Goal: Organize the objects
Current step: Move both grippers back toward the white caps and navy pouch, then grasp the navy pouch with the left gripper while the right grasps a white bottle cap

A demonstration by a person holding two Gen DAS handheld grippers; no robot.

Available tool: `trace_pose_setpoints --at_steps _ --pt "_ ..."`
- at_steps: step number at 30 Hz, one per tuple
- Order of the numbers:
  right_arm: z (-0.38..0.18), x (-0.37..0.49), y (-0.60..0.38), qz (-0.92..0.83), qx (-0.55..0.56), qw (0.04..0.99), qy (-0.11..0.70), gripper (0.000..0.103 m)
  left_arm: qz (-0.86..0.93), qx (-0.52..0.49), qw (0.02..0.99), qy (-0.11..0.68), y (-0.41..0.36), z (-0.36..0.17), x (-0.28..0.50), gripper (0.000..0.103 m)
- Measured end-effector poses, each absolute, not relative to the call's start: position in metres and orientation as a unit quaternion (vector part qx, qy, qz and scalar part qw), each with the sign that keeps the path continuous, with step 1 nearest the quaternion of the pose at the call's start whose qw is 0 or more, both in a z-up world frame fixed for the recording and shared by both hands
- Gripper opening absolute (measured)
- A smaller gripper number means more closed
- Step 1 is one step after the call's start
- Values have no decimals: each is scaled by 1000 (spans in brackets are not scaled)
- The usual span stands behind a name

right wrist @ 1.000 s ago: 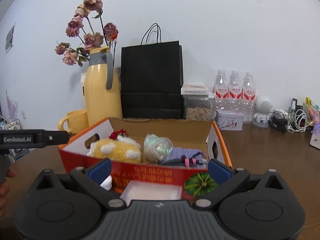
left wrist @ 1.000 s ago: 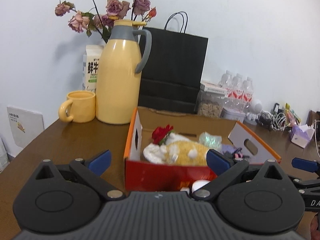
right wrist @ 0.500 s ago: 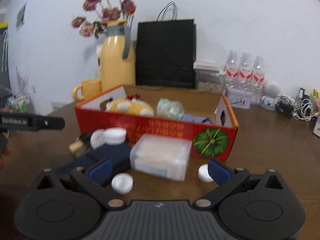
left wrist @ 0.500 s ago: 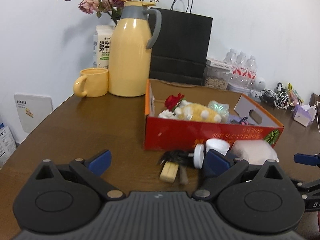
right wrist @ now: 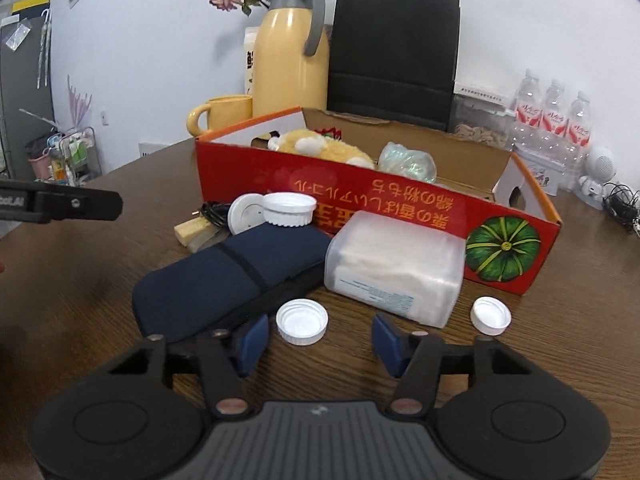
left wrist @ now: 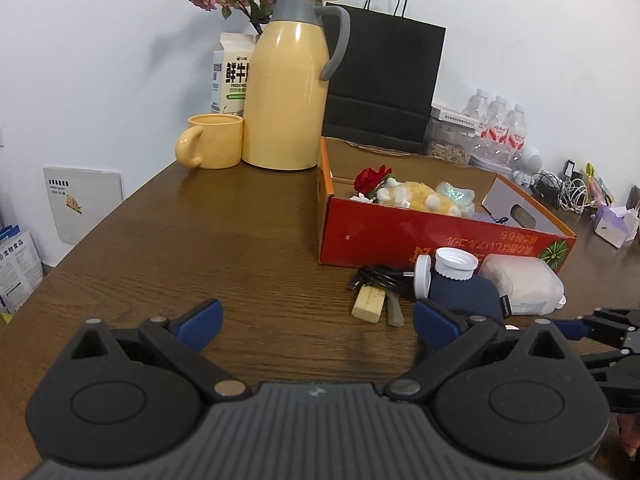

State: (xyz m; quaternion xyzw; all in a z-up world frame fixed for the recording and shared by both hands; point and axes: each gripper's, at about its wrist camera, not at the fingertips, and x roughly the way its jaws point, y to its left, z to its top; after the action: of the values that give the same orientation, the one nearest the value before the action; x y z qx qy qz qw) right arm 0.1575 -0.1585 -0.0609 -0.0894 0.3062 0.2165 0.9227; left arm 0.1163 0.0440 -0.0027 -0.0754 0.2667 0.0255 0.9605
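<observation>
A red cardboard box [right wrist: 400, 216] holds a yellow plush toy [right wrist: 320, 150], a red rose [left wrist: 372, 178] and crumpled plastic [right wrist: 408, 162]. Before it lie a navy pouch [right wrist: 236, 276], a translucent plastic tub [right wrist: 396, 266], a wooden block [left wrist: 370, 302], a black cable [left wrist: 376, 276] and white caps. My right gripper [right wrist: 318, 338] hangs low over the table, its jaws closing. One white cap [right wrist: 302, 322] lies between its fingertips, untouched. Another cap [right wrist: 491, 315] lies to the right. My left gripper [left wrist: 318, 318] is open over bare wood, left of the pouch [left wrist: 464, 294].
A yellow jug [left wrist: 286, 92], yellow mug [left wrist: 214, 146], milk carton [left wrist: 234, 74], black paper bag [left wrist: 384, 84], water bottles [right wrist: 554, 114] and cables [left wrist: 568, 192] line the wall. A black bar of the left tool [right wrist: 60, 206] reaches in at the left of the right wrist view.
Both views have tilted down and drawn back, bringing the pouch, tub and caps before the box into sight. The right jaws have narrowed around a white cap.
</observation>
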Motion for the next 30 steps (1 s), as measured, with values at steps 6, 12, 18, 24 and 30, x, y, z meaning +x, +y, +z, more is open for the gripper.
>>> trace_pose_setpoints --at_steps 6,12,18,24,30 --pt "-63 158 -160 243 -80 918 303 27 20 -80 961 264 44 -3 114 103" --pt "-61 156 -159 239 -84 920 298 27 20 -80 960 267 42 -5 115 103" --pt "-57 151 -165 228 -73 930 279 27 14 -76 959 272 37 -8 117 103" --pt "-50 139 -180 187 -49 954 231 27 -6 -62 957 283 19 -8 127 103" --pt "-46 138 -196 164 -29 963 213 27 -44 -40 953 297 -11 -8 145 103"
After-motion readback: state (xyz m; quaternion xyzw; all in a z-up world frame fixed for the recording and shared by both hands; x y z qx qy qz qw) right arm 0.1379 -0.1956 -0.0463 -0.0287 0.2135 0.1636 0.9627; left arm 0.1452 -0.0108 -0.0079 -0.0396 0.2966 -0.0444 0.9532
